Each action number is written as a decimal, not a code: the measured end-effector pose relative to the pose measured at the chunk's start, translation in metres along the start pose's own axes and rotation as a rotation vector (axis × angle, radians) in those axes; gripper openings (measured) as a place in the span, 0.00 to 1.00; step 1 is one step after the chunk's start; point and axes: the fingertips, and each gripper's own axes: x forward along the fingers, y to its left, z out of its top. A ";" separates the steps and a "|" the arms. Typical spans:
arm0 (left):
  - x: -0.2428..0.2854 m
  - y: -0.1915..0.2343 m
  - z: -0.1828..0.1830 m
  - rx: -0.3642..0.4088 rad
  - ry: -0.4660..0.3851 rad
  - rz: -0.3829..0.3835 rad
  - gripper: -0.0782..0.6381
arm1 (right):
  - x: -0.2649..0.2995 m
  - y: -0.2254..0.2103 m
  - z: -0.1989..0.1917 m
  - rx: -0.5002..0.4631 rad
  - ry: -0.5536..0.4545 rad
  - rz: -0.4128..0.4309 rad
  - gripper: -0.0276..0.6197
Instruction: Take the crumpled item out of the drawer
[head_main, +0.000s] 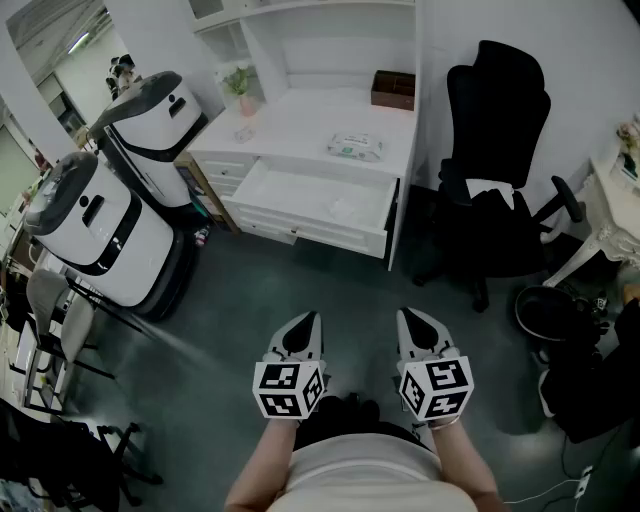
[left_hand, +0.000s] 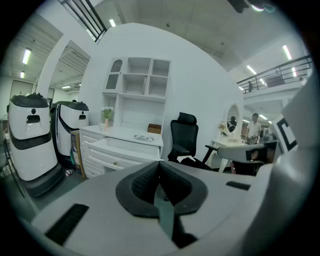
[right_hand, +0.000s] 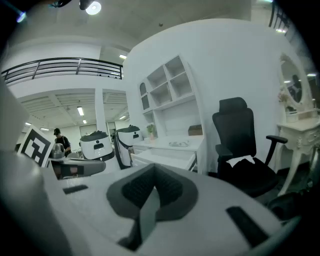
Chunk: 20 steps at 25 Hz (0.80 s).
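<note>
View from above, looking steeply down. A person stands on a dark floor (head_main: 250, 290), holding the left gripper (head_main: 306, 322) and the right gripper (head_main: 413, 318) side by side, low and close to the body. Each gripper's own view shows its two black ribbed pads pressed together with nothing between them, so both are closed and empty.

Ahead, well apart from both grippers, a white bench (head_main: 300, 120) stands against the wall with its wide top drawer (head_main: 300, 226) pulled open. Inside the drawer, towards its right side, lies a pale crumpled item (head_main: 348, 207) (it is white on white and hard to make out). On the bench top sit a flat packet (head_main: 355, 148), a brown box (head_main: 393, 90) at the back right, and a small potted plant (head_main: 240, 90) at the back left.

A black office chair (head_main: 497, 150) stands just right of the bench. Two tall white machines with black bands (head_main: 95, 225) stand to the left of it.
</note>
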 end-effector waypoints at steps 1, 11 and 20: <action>-0.001 0.000 -0.001 0.001 0.000 -0.001 0.10 | 0.000 0.002 -0.003 -0.001 0.004 0.002 0.05; -0.011 0.000 0.001 -0.010 -0.017 0.006 0.10 | -0.004 0.012 -0.005 -0.006 -0.001 0.016 0.05; -0.014 -0.002 0.002 -0.007 -0.019 0.016 0.14 | -0.012 0.005 -0.005 0.001 -0.005 0.002 0.05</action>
